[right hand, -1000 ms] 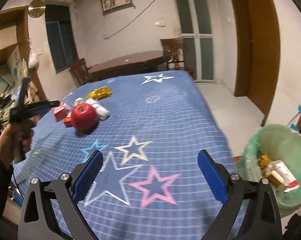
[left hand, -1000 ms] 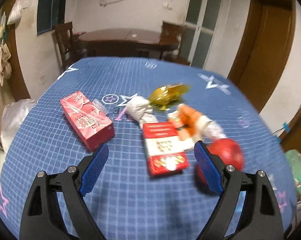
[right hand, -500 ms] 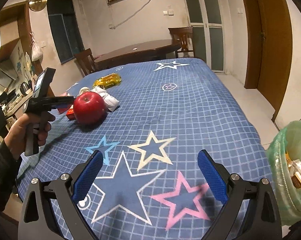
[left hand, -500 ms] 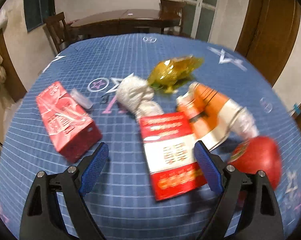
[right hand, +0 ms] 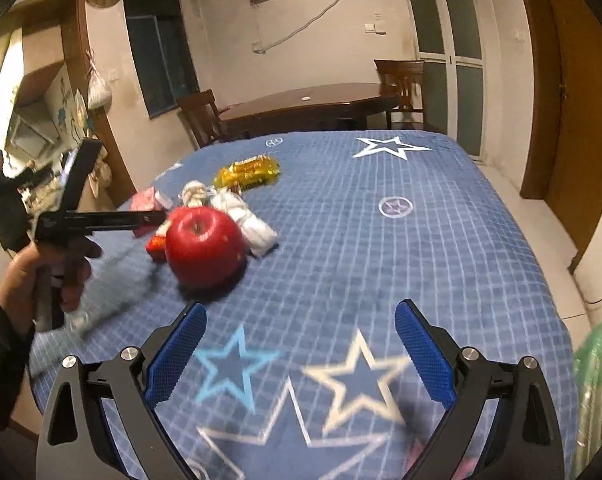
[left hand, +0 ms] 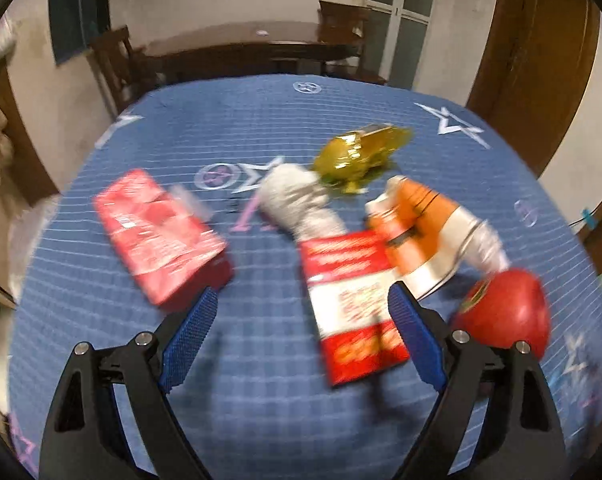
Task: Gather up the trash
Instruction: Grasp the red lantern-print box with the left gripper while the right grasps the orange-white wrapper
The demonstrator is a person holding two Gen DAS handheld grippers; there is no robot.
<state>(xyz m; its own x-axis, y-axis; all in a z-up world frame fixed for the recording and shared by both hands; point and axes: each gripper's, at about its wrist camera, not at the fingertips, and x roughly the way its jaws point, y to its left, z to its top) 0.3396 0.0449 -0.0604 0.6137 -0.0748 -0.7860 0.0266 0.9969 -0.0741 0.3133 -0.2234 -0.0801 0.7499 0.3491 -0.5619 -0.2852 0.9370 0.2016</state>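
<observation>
Trash lies on a blue starred tablecloth [left hand: 261,120]. A red-and-white flat packet [left hand: 353,304] lies just ahead of my open left gripper [left hand: 301,332], near its right finger. A red carton [left hand: 161,236] lies to the left. A crumpled white tissue [left hand: 301,204], a gold wrapper [left hand: 361,156] and an orange-and-white wrapper [left hand: 421,232] lie behind. A red apple [left hand: 505,316] sits at the right. My right gripper [right hand: 301,356] is open and empty above the cloth, with the apple [right hand: 205,248] ahead to its left. The left gripper [right hand: 101,220] shows there, held in a hand.
A green bin bag [right hand: 597,392] with trash stands beyond the table's right edge. A dark wooden table [right hand: 309,104] and chairs stand behind. A brown door [right hand: 573,112] is at the right. A person [right hand: 5,200] stands at the far left.
My left gripper has come lower and closer to the red-and-white packet. My right gripper has swung left from the bin towards the apple and the pile.
</observation>
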